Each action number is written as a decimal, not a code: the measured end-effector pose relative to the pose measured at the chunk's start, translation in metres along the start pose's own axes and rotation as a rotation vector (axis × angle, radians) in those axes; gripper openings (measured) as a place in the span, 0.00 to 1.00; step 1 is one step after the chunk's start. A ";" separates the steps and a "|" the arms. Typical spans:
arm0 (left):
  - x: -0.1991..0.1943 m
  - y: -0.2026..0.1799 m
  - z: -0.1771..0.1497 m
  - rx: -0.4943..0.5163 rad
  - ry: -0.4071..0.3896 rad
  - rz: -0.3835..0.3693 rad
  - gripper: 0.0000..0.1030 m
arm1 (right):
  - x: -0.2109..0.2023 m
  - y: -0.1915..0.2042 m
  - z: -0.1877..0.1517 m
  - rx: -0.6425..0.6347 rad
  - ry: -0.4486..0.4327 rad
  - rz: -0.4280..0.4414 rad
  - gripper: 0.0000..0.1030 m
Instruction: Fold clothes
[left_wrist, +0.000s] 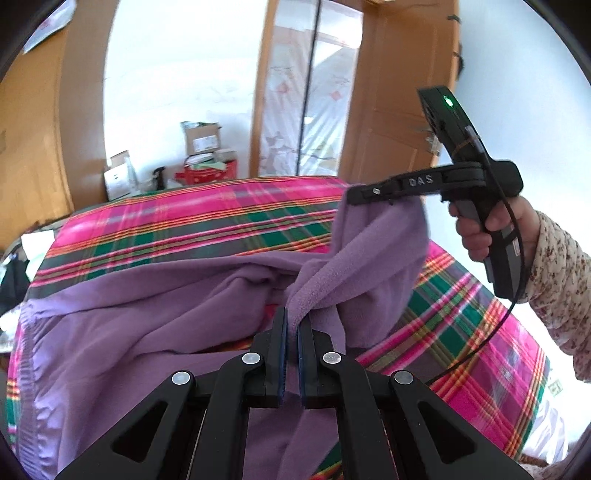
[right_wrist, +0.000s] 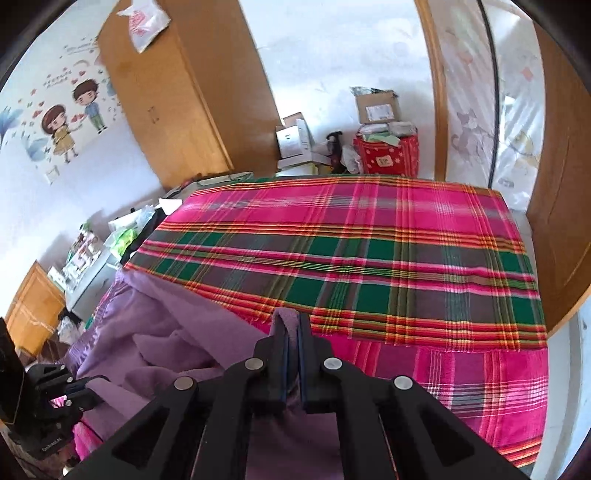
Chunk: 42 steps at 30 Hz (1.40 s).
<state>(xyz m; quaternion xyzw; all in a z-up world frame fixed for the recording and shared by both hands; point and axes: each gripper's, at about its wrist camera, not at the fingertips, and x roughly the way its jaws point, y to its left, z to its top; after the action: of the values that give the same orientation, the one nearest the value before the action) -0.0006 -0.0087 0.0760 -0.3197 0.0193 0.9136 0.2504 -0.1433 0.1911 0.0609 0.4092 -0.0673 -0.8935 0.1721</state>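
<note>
A purple fleece garment (left_wrist: 155, 317) lies bunched on a bed covered by a pink and green plaid blanket (left_wrist: 207, 225). My left gripper (left_wrist: 293, 319) is shut on a fold of this fleece, which rises from between its pads. In the left wrist view, my right gripper (left_wrist: 356, 195) is held up at the right by a hand in a floral sleeve (left_wrist: 554, 266), shut on another edge of the garment, which hangs from it. The right wrist view shows the right gripper (right_wrist: 293, 323) pinching purple fleece (right_wrist: 159, 332), and the left gripper's body (right_wrist: 51, 391) at the lower left.
The plaid blanket (right_wrist: 369, 251) stretches ahead of the right gripper. Cardboard boxes (right_wrist: 376, 107) and a red bag (right_wrist: 388, 155) stand by the far wall beyond the bed. A wooden wardrobe (right_wrist: 192, 88) is at the left, a door frame (right_wrist: 554, 184) at the right. Clutter lines the bed's left side.
</note>
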 end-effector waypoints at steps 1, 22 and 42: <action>-0.001 0.005 -0.001 -0.014 0.001 0.007 0.05 | 0.002 -0.002 0.001 0.010 0.001 -0.002 0.04; -0.001 0.057 -0.009 -0.161 0.020 0.115 0.05 | 0.041 -0.047 0.005 0.140 0.037 -0.046 0.04; -0.003 0.071 -0.018 -0.213 0.030 0.168 0.05 | 0.022 -0.062 -0.006 0.141 -0.017 -0.001 0.26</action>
<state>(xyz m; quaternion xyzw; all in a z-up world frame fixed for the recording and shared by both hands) -0.0217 -0.0759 0.0548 -0.3555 -0.0472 0.9233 0.1376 -0.1675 0.2405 0.0249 0.4129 -0.1313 -0.8900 0.1420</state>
